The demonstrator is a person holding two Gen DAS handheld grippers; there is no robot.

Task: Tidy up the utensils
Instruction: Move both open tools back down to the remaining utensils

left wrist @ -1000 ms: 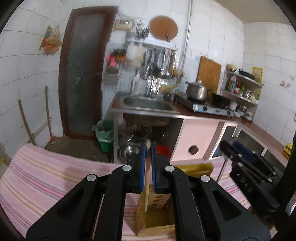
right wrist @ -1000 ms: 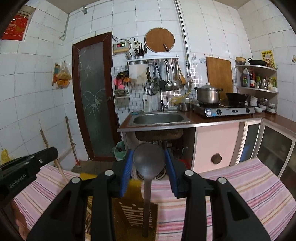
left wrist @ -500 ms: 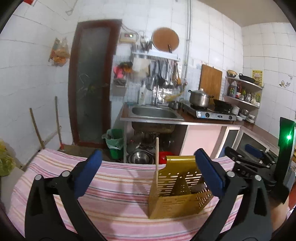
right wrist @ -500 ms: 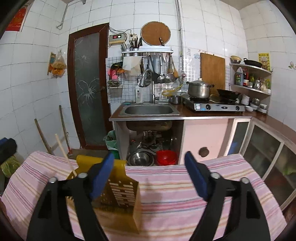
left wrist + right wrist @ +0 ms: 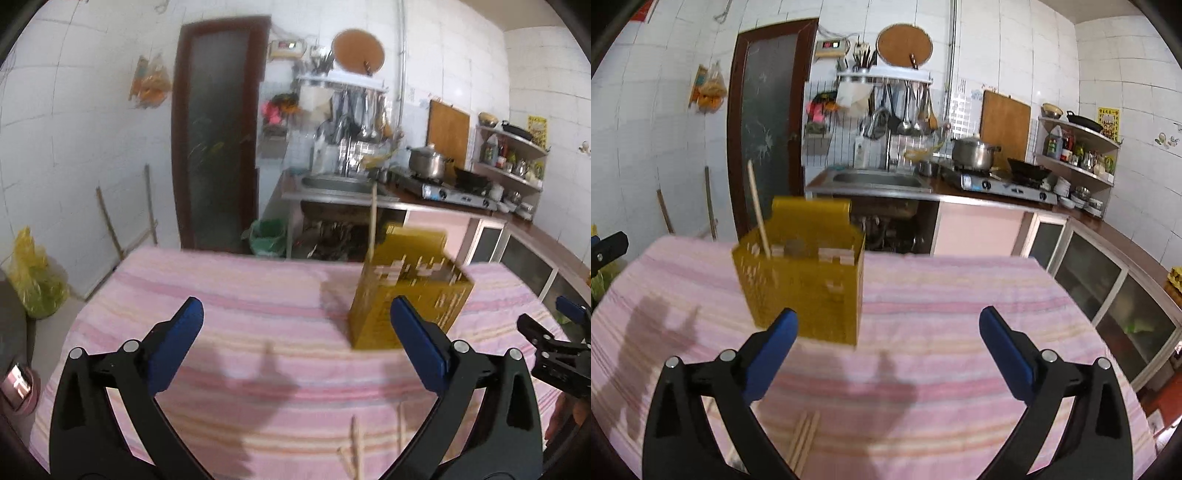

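Now both claws wide, empty

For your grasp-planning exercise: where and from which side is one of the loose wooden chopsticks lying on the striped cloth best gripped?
Grip a wooden chopstick near mid-length, from above, jaws straddling it crosswise. They lie flat and thin on the pink striped cloth, close together, so the open right gripper probably needs to separate one.

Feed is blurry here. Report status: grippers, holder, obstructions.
Left gripper open, empty; right gripper just opened, empty. Yellow holder upright, one chopstick inside. Loose chopsticks on cloth.
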